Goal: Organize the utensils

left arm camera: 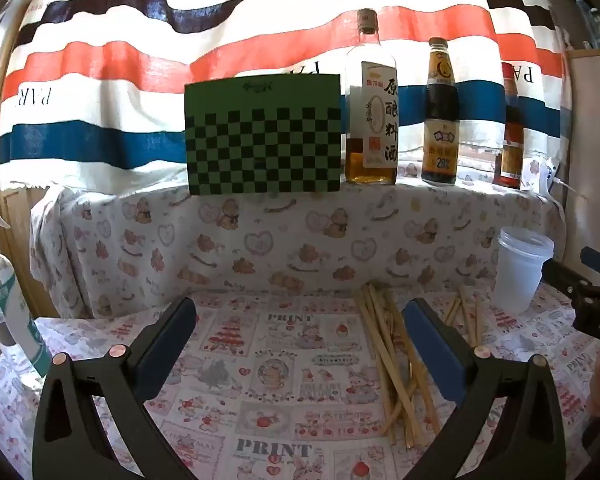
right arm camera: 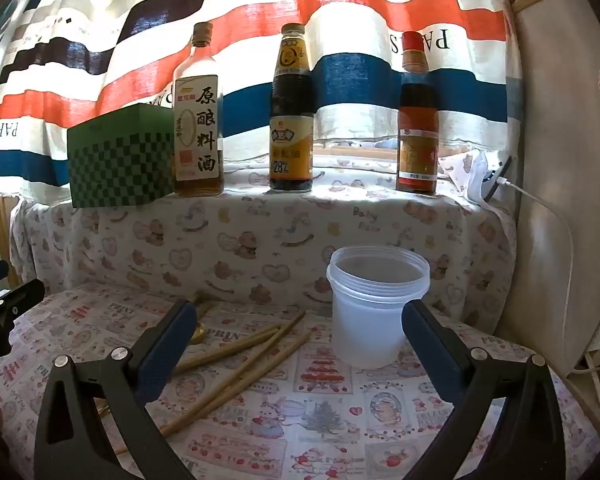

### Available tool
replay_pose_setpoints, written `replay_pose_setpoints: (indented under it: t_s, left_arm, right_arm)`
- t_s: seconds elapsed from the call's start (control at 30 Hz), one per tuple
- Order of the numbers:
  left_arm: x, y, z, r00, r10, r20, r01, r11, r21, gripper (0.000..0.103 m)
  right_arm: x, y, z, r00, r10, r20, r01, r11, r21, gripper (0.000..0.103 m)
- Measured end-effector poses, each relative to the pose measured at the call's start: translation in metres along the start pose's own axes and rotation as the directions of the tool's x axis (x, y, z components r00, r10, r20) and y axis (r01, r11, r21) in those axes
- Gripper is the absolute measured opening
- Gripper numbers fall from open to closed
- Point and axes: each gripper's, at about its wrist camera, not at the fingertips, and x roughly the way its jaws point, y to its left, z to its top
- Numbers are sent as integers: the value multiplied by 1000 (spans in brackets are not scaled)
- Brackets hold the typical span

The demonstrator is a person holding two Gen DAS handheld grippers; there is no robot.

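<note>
While both tools hover above the printed tablecloth (left arm camera: 284, 360), the left gripper (left arm camera: 300, 332) has its jaws spread wide with nothing between them, and the right gripper (right arm camera: 300, 336) is likewise wide open and holds nothing. From the left wrist camera, a loose pile of wooden chopsticks (left arm camera: 396, 360) lies on the cloth just inside and partly under the right-hand finger (left arm camera: 440, 352), with a few more sticks beyond that finger toward the translucent plastic cup (left arm camera: 522, 268). From the right wrist camera, the chopsticks (right arm camera: 244, 364) cross one another between the fingers, nearer the left one, and something gold-coloured, mostly hidden, lies by that finger's tip. The cup (right arm camera: 374, 308) stands upright and open-mouthed just ahead of the right-hand finger (right arm camera: 436, 352), near the draped step at the rear edge of the surface. Bare cloth lies left of the pile in the left wrist view. On the step above stand a green checkered board (left arm camera: 262, 136) and three bottles (right arm camera: 292, 112). A spray bottle (left arm camera: 4, 312) stands at the left edge.
</note>
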Motion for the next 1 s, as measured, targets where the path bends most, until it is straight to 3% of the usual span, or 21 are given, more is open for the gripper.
replay_pose_setpoints:
  t_s: [0.07,0.2,0.37,0.47,1.0]
  left_arm:
    - [-6,-1,-2,1000,7,16,-7,1000,3,103]
    - [3,-4,-2,999,-13,-29,13,1000,13,103]
    - [-4,-4,1,1000,6,14,-6,1000,17,103]
    - [0,-4,1,1000,-1,-8,1,1000,19,103]
    - [1,-3,-1,1000,26,-12,-26,1000,3,103]
  right_arm:
    - [0,-1,0,1000,-3,-1,3,1000,4,103]
    - [0,0,0,1000,-6,4,6,1000,1,103]
    - [6,5,2,1000,12,-15,-12,1000,-3,103]
    - [0,1,0,1000,-12,14,12,1000,0,103]
    - [-1,3,-1,1000,-4,-2,4,1000,-11,103]
